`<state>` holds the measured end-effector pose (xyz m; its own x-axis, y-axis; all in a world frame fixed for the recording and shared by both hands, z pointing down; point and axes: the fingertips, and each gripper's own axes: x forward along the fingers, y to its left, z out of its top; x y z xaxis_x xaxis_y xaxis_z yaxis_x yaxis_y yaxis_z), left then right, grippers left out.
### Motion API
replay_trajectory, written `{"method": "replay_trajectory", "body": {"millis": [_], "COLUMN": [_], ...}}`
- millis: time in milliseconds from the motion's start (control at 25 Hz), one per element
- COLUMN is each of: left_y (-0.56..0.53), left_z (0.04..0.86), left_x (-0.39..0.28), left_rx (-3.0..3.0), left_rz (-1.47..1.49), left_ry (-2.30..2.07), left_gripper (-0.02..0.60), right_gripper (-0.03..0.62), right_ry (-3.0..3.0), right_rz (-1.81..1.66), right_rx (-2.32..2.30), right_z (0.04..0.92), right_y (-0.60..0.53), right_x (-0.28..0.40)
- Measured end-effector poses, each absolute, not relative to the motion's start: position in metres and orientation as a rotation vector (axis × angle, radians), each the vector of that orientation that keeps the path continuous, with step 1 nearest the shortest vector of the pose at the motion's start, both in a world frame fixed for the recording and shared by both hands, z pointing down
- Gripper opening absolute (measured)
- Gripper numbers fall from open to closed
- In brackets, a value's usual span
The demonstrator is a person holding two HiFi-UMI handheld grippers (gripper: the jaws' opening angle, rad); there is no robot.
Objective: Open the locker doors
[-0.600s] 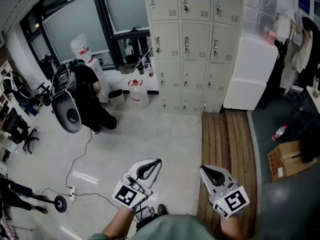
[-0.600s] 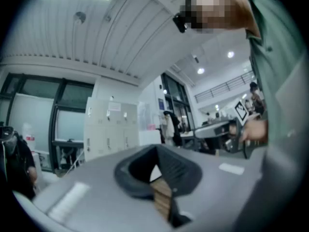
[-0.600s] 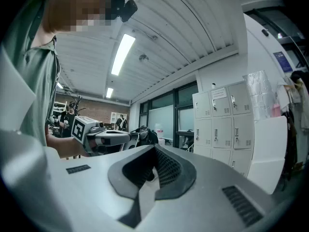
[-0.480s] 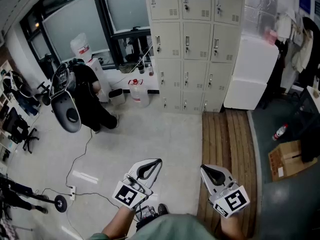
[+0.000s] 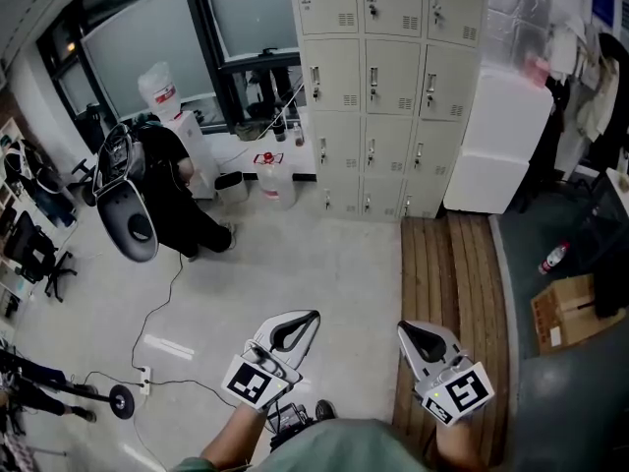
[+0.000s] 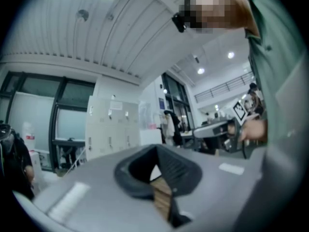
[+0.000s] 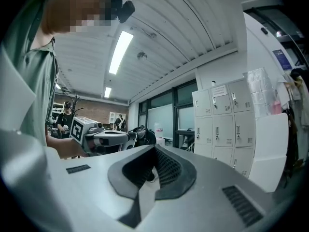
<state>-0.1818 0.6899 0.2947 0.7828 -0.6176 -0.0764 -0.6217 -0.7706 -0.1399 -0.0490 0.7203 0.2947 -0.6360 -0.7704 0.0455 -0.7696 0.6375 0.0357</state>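
The lockers (image 5: 378, 87) stand against the far wall, a pale beige bank of small doors in three columns, and every door I can see is shut, each with its handle by the left edge. They are well apart from both grippers, with an open stretch of floor between.

The person holds both grippers low and close to the body, pointing toward the lockers. The left gripper (image 5: 307, 316) hangs over the light floor (image 5: 295, 264); its jaws are pressed together at the tips with nothing between them, as the left gripper view (image 6: 155, 151) confirms. The right gripper (image 5: 403, 328) sits above the near end of a strip of wooden slats (image 5: 447, 283), its jaws likewise closed and empty (image 7: 154, 149).

Just beside the lockers, to the right, is a white cabinet (image 5: 496, 141). To the left, under the window, a person in black (image 5: 172, 190) bends over, and a clear water jug (image 5: 272, 183) stands near the lockers' left corner. A cardboard box (image 5: 570, 313) and a bottle (image 5: 552, 258) lie on the darker floor at far right.
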Motion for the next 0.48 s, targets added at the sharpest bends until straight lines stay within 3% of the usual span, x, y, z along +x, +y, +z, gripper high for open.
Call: {"method": "replay_trajectory", "body": {"millis": [480], "left_y": [0.661], "left_z": [0.311], "left_x": [-0.211], "left_rx": [-2.854], "left_rz": [0.056], "left_ry": [0.957], "left_gripper": [-0.002], "right_gripper": [0.005], "right_ry": [-2.812], "right_rz": [0.018], "right_rx": [1.398], "right_z": [0.303], "right_y": [0.694], "right_x": [-0.080]}}
